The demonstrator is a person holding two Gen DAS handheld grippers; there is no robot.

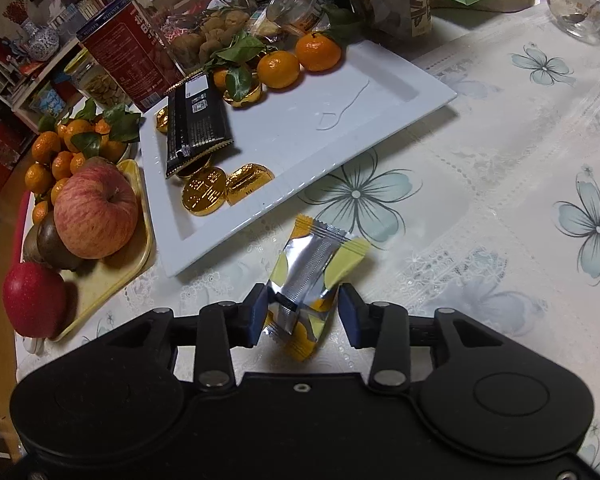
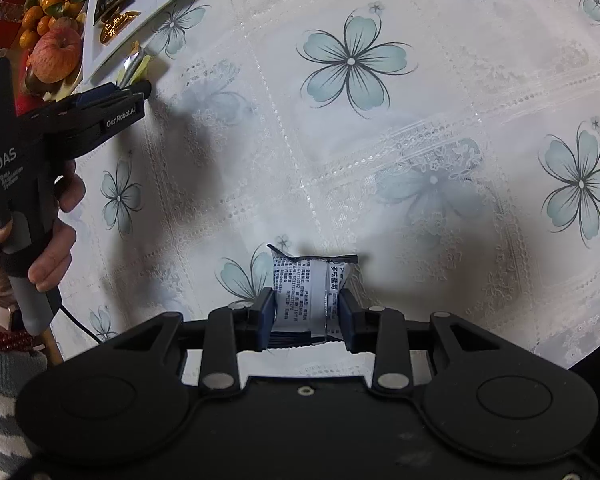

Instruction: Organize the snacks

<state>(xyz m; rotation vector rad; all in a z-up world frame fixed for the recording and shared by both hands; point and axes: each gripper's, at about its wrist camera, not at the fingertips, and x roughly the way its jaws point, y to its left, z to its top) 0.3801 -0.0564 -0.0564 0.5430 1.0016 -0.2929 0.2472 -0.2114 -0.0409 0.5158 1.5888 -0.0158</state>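
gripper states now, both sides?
Left gripper: open, the yellow snack packet between its pads, right pad clear of it.
Right gripper: shut on the white snack packet.

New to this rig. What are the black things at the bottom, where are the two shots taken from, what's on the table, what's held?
No robot: a person holds a trigger-handled two-finger gripper in each hand, each with a fisheye camera looking along its fingers. The black frame at the bottom is the gripper itself.

Left wrist view: the left gripper is open around a yellow and silver snack packet lying on the flowered tablecloth. Behind it, a white tray holds gold foil coins, a black packet and tangerines.

Right wrist view: the right gripper is shut on a white printed packet.
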